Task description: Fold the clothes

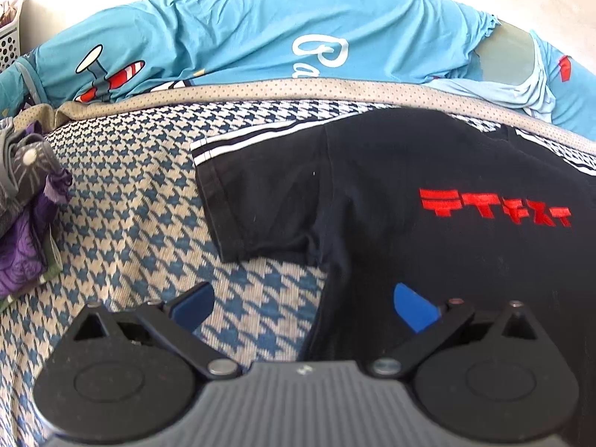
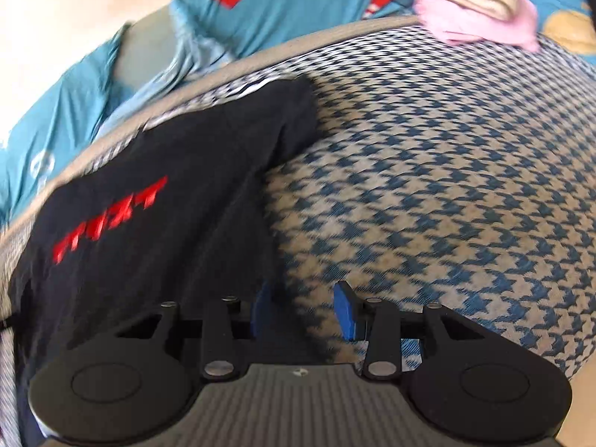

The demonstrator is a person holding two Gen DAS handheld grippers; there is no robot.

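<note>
A black T-shirt (image 1: 391,186) with red lettering and white sleeve stripes lies flat on a blue-and-beige houndstooth blanket (image 1: 130,205). My left gripper (image 1: 303,307) is open wide just above the shirt's left side edge, below the spread sleeve. Its right fingertip (image 1: 413,311) is over black cloth and its left one over the blanket. In the blurred right wrist view the same T-shirt (image 2: 167,186) fills the left half. My right gripper (image 2: 305,311) stands open at the shirt's right side edge. Its left pad (image 2: 264,309) is against the black cloth, and nothing is pinched.
Blue cartoon-print bedding (image 1: 242,29) is bunched along the back. A pile of purple and grey clothes (image 1: 26,216) sits at the blanket's left, beside a white perforated basket (image 1: 9,41). Folded pink and beige garments (image 2: 480,11) lie at the far right. Bare blanket (image 2: 447,186) stretches right of the shirt.
</note>
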